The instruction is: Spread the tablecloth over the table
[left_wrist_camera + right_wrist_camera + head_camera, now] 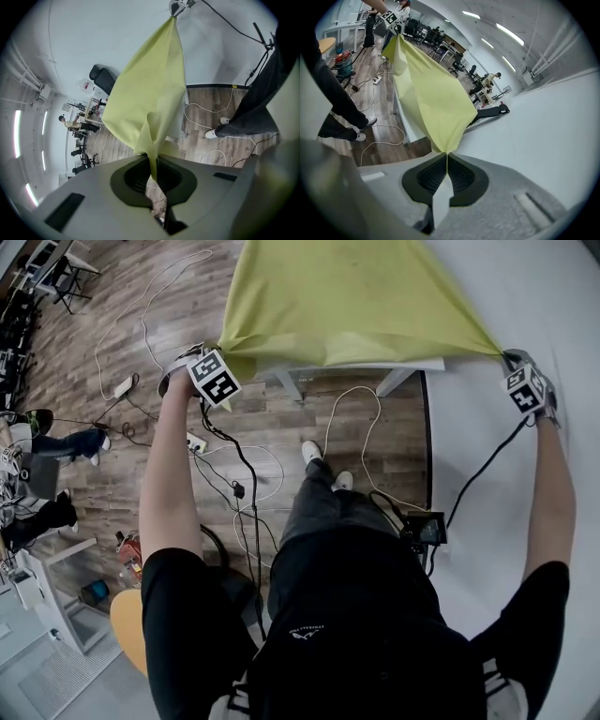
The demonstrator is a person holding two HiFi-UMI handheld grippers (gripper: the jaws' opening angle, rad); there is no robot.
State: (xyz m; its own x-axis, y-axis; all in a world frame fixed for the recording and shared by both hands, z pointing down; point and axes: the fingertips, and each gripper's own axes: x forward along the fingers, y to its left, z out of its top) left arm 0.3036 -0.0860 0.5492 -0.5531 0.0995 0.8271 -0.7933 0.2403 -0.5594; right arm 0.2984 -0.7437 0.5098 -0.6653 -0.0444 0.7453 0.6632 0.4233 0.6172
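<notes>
- One yellow-green tablecloth (347, 296) was stretched taut between the two grippers. It reached from them out over the near edge of the one white table (375, 365).
- The cloth covered the table top almost wholly in the head view. Only the near edge and two legs showed below the cloth's front border.
- Whether the cloth rested on the top or hung just above it could not be told.
- Left gripper (208, 362): its jaws were clenched on the near left corner of the cloth, beyond the table's near left corner. In the left gripper view a narrow gathered fold of cloth (145, 93) ran down between the ribbed pads (140, 176).
- Right gripper (511, 359): its jaws were likewise clamped on the near right corner, past the table's near right corner. In the right gripper view the cloth (431, 93) narrowed to a point between the pads (433, 173).
- Each gripper showed small at the far corner of the cloth in the other's view.
- Two white shoes (311, 451) stood on the wooden floor (272, 427) before the table's near edge, among several loose white cables (347, 418).
</notes>
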